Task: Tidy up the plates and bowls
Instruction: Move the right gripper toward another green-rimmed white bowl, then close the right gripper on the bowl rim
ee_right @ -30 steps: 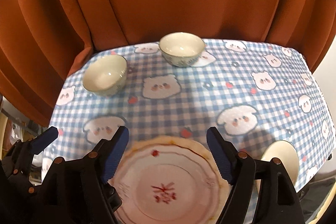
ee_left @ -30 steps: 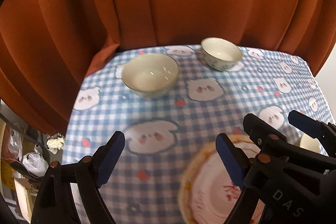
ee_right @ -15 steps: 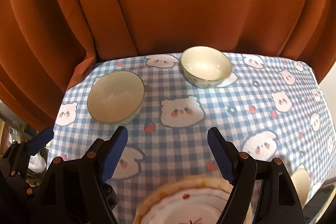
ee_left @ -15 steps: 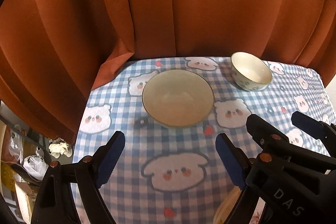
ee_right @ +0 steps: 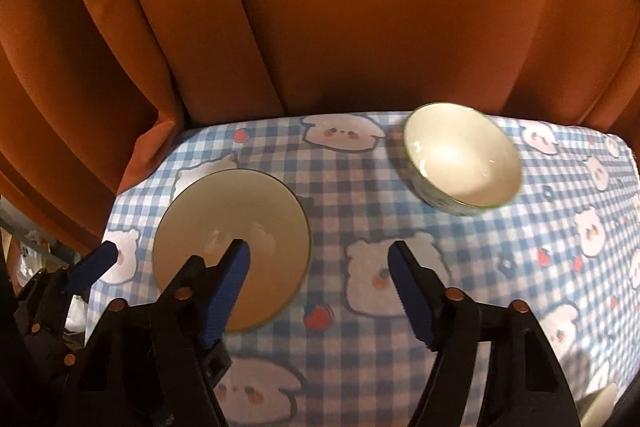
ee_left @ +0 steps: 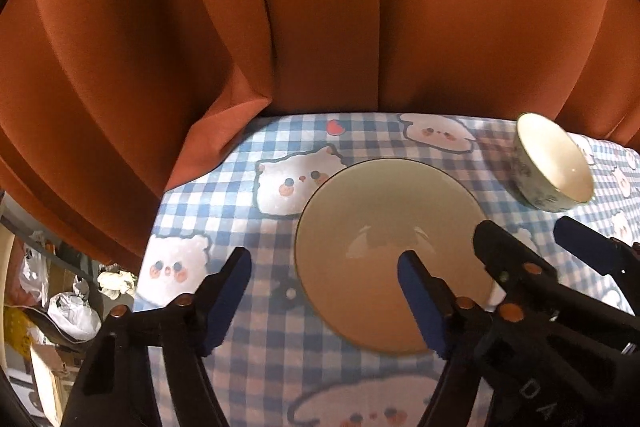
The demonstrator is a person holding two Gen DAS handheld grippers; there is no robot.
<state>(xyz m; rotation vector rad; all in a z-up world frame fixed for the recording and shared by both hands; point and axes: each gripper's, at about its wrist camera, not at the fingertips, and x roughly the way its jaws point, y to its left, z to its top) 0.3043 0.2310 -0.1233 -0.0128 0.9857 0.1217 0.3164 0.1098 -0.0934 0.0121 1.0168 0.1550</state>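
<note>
Two black grippers with blue pads are being held over a blue-and-white checked tablecloth (ee_right: 360, 195) printed with bears. Left gripper (ee_left: 324, 291): its jaws are apart and closing, the right pad hanging over the wide, pale-green glazed bowl (ee_left: 384, 227), the left pad beyond its rim, with no pressing seen. Right gripper (ee_right: 318, 287): its jaws are likewise apart and closing, with only cloth between them. Two bowls are being counted: the wide one near the left edge, and a smaller white bowl with a patterned outside (ee_right: 460, 163) standing well apart near the orange curtain (ee_right: 320, 7). A pale rim at the lower right corner may be a dish.
</note>
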